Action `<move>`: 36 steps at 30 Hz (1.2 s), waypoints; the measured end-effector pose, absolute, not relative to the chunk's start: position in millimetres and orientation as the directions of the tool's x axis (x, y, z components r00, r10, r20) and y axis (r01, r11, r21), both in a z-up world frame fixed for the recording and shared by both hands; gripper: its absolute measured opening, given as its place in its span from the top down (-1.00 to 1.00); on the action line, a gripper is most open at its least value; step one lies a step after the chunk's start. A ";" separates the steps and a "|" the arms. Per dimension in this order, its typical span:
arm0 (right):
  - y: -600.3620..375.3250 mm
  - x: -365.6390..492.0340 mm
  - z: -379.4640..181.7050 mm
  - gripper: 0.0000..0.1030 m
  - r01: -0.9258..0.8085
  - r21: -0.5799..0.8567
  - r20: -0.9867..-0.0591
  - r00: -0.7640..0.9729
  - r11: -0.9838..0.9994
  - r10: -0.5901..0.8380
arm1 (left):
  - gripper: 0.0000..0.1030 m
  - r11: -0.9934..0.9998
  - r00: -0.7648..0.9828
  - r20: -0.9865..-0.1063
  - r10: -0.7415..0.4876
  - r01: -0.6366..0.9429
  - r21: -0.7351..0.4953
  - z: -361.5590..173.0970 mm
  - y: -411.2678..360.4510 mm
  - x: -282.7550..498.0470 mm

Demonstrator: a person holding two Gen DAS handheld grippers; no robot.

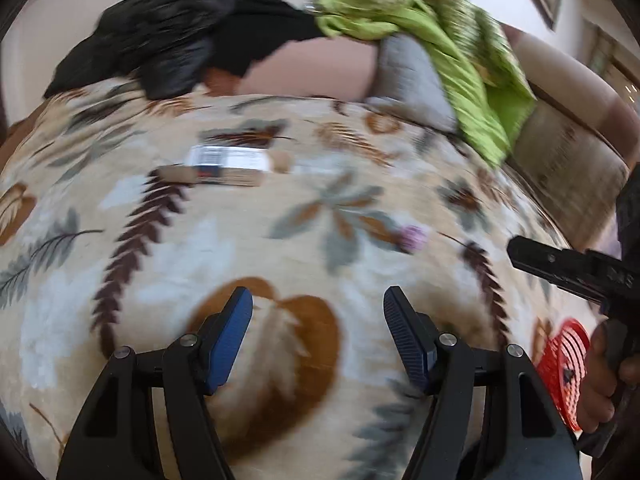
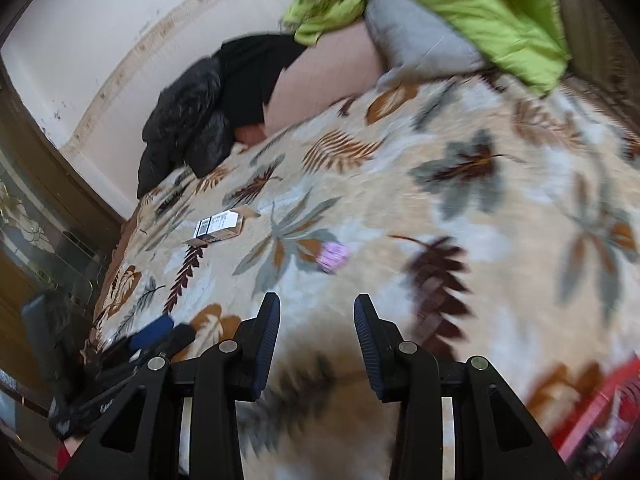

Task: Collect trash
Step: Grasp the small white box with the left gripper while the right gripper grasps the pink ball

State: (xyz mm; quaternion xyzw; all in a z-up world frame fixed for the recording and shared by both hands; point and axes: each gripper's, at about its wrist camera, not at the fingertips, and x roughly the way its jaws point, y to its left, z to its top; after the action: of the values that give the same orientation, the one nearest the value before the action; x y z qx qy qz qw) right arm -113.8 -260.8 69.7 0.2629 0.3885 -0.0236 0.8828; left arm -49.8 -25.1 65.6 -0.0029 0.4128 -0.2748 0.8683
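Carton (image 2: 219, 227) on leaf-print blanket (image 2: 460, 208), barcode label unreadable; both claws (image 1: 318, 340) (image 2: 317, 346) agape, empty.

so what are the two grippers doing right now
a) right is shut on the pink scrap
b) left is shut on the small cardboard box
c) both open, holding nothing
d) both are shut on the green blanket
c: the left gripper and the right gripper each show a wide gap between their fingers with only the leaf-print bedspread behind, while the small cardboard box and pink scrap lie farther off on it, untouched.
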 end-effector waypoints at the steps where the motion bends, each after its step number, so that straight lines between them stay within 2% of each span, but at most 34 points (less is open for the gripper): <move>1: -259.5 -101.8 65.3 0.19 0.253 0.441 -0.710 0.685 0.861 0.163 | -0.30 0.855 0.518 -0.713 -0.472 0.465 -0.228 64.0 -19.5 -46.1; 7: -259.1 -38.9 29.5 0.20 0.361 0.392 -0.789 0.605 0.846 0.108 | -0.30 0.874 0.559 -0.697 -0.450 0.437 -0.214 60.8 -2.5 -27.8; 11: -259.6 -26.1 9.2 0.22 0.396 0.385 -0.811 0.576 0.833 0.101 | -0.30 0.874 0.576 -0.675 -0.461 0.427 -0.232 66.0 1.6 -18.3; 12: -260.3 -25.3 6.1 0.28 0.395 0.389 -0.810 0.577 0.833 0.105 | -0.30 0.875 0.580 -0.674 -0.458 0.426 -0.229 67.0 0.6 -16.0; 13: -261.4 -24.9 3.4 0.46 0.388 0.396 -0.806 0.581 0.832 0.113 | -0.30 0.876 0.580 -0.674 -0.457 0.427 -0.226 67.8 -0.6 -12.9; 19: -268.6 -44.3 15.3 0.48 0.381 0.420 -0.760 0.644 0.824 0.090 | -0.30 0.878 0.607 -0.660 -0.443 0.443 -0.182 84.1 -11.6 23.0; 24: -267.1 -63.8 38.1 0.48 0.351 0.452 -0.702 0.707 0.820 0.084 | -0.31 0.877 0.603 -0.671 -0.432 0.455 -0.156 85.8 -26.9 92.6; 28: -261.7 -72.6 49.9 0.48 0.319 0.466 -0.670 0.737 0.825 0.093 | -0.31 0.880 0.515 -0.743 -0.426 0.428 -0.208 62.0 -30.0 159.3; 31: -260.9 -70.6 51.7 0.48 0.304 0.471 -0.660 0.745 0.828 0.102 | -0.30 0.869 0.432 -0.771 -0.468 0.383 -0.313 42.5 -20.9 188.1; 33: -260.0 -66.4 48.7 0.48 0.301 0.479 -0.662 0.741 0.825 0.114 | -0.30 0.837 0.357 -0.776 -0.520 0.396 -0.378 32.7 -19.9 188.3; 36: -259.9 -63.6 47.8 0.48 0.295 0.487 -0.658 0.743 0.822 0.123 | -0.30 0.789 0.267 -0.790 -0.552 0.474 -0.391 26.9 -27.9 166.0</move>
State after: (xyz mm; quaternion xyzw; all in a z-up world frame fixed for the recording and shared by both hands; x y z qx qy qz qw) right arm -63.6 -259.9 47.8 0.2945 0.3554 -0.0486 0.8858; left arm 166.0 -27.9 26.9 -0.0378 0.5122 -0.3227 0.7951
